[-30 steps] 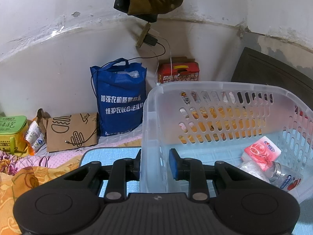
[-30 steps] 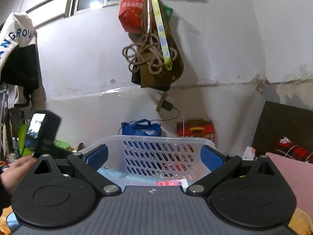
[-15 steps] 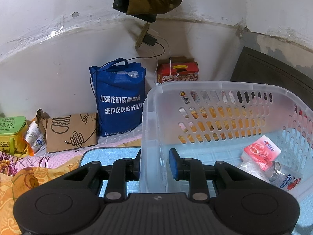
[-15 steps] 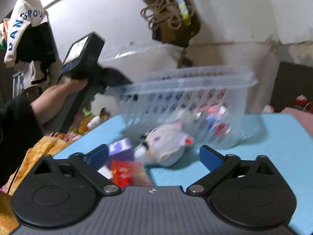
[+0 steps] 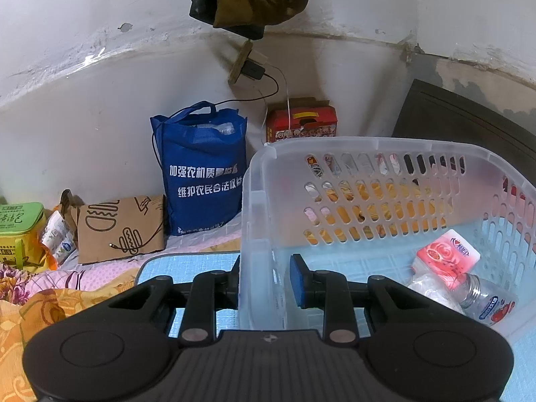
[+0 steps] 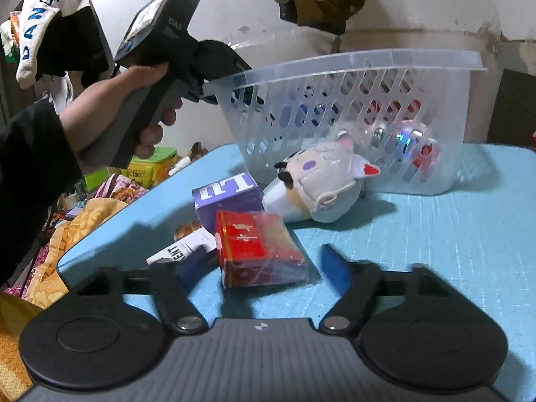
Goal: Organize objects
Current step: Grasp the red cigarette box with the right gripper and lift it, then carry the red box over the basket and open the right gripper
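Left gripper [image 5: 264, 279] clamped on translucent perforated plastic basket [image 5: 375, 147] wall; pink tissue pack [image 5: 447, 256] inside, seen only here. Right gripper [image 6: 264, 268] closing around red wrapped box [image 6: 258, 249] on light-blue bench [image 6: 452, 234]; grey plush cat [image 6: 321, 184] beyond, against basket.

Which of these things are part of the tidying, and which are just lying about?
Part of the job: basket, red box, purple box, plush toy, glass jar.

Just lying about: blue bag, green box, paper bag.
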Available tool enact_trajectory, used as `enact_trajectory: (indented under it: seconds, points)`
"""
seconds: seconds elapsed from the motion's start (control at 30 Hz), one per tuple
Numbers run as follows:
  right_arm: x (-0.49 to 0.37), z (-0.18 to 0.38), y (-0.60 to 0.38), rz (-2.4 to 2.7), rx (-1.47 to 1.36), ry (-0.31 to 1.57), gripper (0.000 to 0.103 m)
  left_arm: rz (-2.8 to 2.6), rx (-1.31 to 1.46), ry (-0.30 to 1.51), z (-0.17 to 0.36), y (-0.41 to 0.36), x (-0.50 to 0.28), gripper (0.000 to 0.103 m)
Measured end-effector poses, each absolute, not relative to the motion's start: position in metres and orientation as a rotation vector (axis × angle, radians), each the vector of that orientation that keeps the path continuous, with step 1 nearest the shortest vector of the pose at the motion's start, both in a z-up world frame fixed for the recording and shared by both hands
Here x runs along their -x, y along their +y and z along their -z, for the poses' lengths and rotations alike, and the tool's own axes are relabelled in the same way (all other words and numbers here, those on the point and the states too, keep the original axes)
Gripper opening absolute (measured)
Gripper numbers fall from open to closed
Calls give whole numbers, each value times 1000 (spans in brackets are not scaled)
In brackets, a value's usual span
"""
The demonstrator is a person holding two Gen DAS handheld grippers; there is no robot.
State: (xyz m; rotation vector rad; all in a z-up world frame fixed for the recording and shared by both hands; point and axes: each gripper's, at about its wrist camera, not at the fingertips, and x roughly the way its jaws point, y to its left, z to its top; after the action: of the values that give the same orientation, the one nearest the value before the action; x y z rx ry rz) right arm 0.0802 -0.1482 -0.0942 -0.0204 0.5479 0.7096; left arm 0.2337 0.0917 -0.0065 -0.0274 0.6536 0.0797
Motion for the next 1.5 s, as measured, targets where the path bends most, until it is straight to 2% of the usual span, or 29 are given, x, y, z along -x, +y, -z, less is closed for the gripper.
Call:
enact_trajectory:
  seconds: [0.2,0.53,0.7,0.83,1.1,1.37,1.43,1.47,1.5]
  points:
    - [-75,86,-157,-667,38,500,58,-75,29,653,7,92,-234,32]
    - [-81,15,-195,-650,-54,341,57,-77,39,654,8,92,-236,32]
    - [-112,-23,-197,-615,-29,270,57,-76,42,654,8,92,-236,32]
    - [-160,-47,-195,-557,-34,283,57,-71,43,655,8,93,-235,32]
    - [-226,-36,-173,-376,35,382,57,-65,46,654,8,95,-235,32]
    - [-233,-17,-169,-361,37,434,57,-64,48,654,8,95,-235,33]
    - [-235,-18,-170,-371,33,435,61,-65,46,654,8,95,-235,33]
    - [-235,-19,-170,-378,36,429,68,-64,47,654,8,95,-235,33]
    - [-236,-20,-169,-382,43,421,90,-65,46,654,8,95,-235,33]
